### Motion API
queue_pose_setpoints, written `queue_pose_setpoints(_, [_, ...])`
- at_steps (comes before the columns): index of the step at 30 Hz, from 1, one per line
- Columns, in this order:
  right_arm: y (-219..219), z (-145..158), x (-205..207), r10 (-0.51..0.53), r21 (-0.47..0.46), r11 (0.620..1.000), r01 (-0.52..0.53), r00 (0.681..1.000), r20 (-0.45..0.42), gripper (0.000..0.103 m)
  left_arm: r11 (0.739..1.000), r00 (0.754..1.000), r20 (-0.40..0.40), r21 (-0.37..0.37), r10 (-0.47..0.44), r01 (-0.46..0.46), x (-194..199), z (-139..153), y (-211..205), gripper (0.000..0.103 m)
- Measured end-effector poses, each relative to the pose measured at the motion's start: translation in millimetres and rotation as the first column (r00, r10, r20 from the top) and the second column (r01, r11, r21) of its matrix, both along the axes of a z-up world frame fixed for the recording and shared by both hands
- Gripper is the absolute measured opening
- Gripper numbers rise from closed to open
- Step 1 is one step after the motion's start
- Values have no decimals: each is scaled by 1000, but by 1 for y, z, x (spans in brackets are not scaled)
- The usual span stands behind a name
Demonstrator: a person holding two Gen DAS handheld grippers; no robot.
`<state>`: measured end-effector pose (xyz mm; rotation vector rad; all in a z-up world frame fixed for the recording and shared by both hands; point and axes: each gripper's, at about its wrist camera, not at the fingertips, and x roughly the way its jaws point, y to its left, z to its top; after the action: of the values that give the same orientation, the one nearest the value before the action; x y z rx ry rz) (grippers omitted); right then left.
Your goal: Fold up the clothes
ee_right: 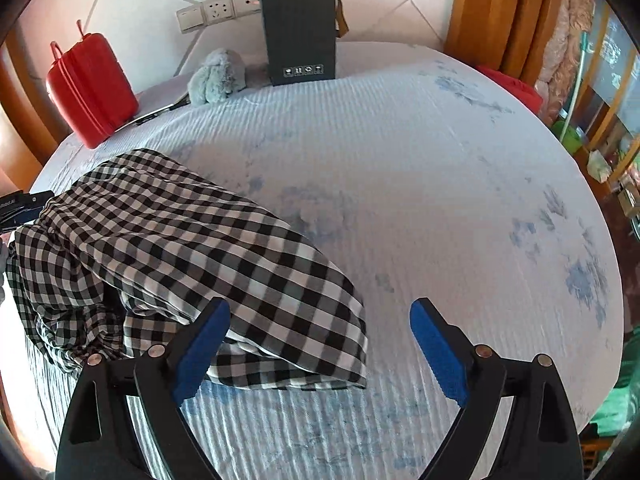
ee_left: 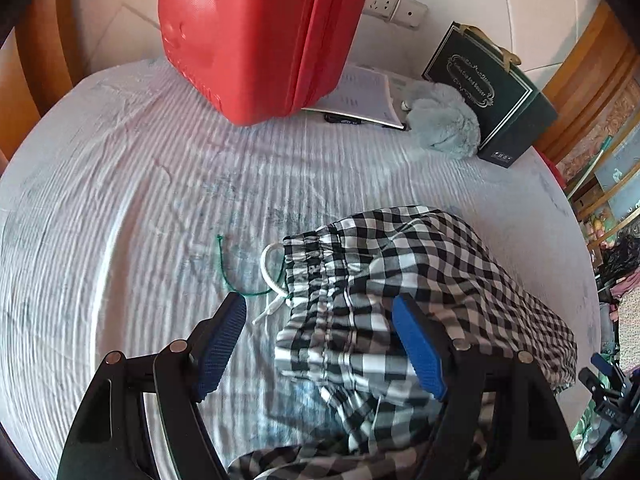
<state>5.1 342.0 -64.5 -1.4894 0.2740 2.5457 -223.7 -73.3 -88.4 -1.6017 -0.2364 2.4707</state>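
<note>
The checked shorts (ee_left: 400, 280) are laid loosely bunched on the bed (ee_left: 120, 200), the left gripper (ee_left: 320, 344) held released over the waistband (ee_left: 316, 268) and the right gripper (ee_right: 320, 344) released above the hem, seemingly so that both ends can be gripped.

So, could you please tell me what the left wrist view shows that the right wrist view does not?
Only the left wrist view shows the shorts' gathered waistband, its white drawstring and a green thread on the sheet. Only the right wrist view shows the shorts' hem end and the bare sheet beyond it. Both show the red case, the dark box, the fluffy toy and open jaws.
</note>
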Motion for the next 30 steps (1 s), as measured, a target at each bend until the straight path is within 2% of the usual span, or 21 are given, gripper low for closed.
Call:
queue_pose_setpoints(4, [15,-12,17,-46,-107,993,48,999,15,98,999,998,62,32,-17,15,-15,-30,17,75])
queue_pose_setpoints(5, [15,-16,20,-47,-140,989,48,999,16,98,1000,998,60,28,-15,13,-15,-34,22,66])
queue_pose_setpoints(7, [11,-25,23,-43,-196,979,47,999,25,98,998,1000,-2,-56,-22,22,-7,-31,34,50])
queue_pose_setpoints(9, [1,-35,19,-33,-225,973,41,999,39,98,988,997,-63,-148,-43,33,3,-23,47,43])
queue_pose_setpoints(11, [-11,-47,7,-20,-234,972,31,999,48,95,980,990,-133,-200,-46,18,15,-6,49,29])
queue_pose_setpoints(14, [-23,-58,-17,-7,-220,975,23,997,74,11,972,969,-248,-226,2,-60,30,32,31,25])
queue_pose_setpoints(16, [-28,-42,-31,6,-128,992,-1,999,37,10,962,945,-321,-233,63,-144,42,62,6,25])
queue_pose_setpoints(18, [-30,-2,-39,27,-15,999,-29,997,-79,9,940,915,-378,-239,140,-243,52,90,-28,25])
queue_pose_setpoints(20, [-25,41,-44,44,-16,999,-49,978,-204,9,903,880,-422,-255,218,-346,62,112,-66,25])
queue_pose_setpoints(22, [-20,71,-49,53,-43,997,-67,962,-268,23,856,853,-431,-280,294,-436,67,117,-104,25])
queue_pose_setpoints(23, [-18,77,-52,61,-57,995,-80,961,-268,46,828,838,-434,-292,330,-478,69,119,-123,25])
queue_pose_setpoints(24, [-17,79,-54,71,-78,992,-95,963,-262,61,805,828,-423,-300,369,-512,71,116,-142,25])
queue_pose_setpoints(27, [-28,63,-57,108,-110,985,-131,975,-196,61,742,798,-372,-319,474,-589,80,98,-193,25])
queue_pose_setpoints(30, [-39,30,-55,124,-124,983,-137,987,-104,61,713,777,-319,-313,543,-627,96,79,-227,25])
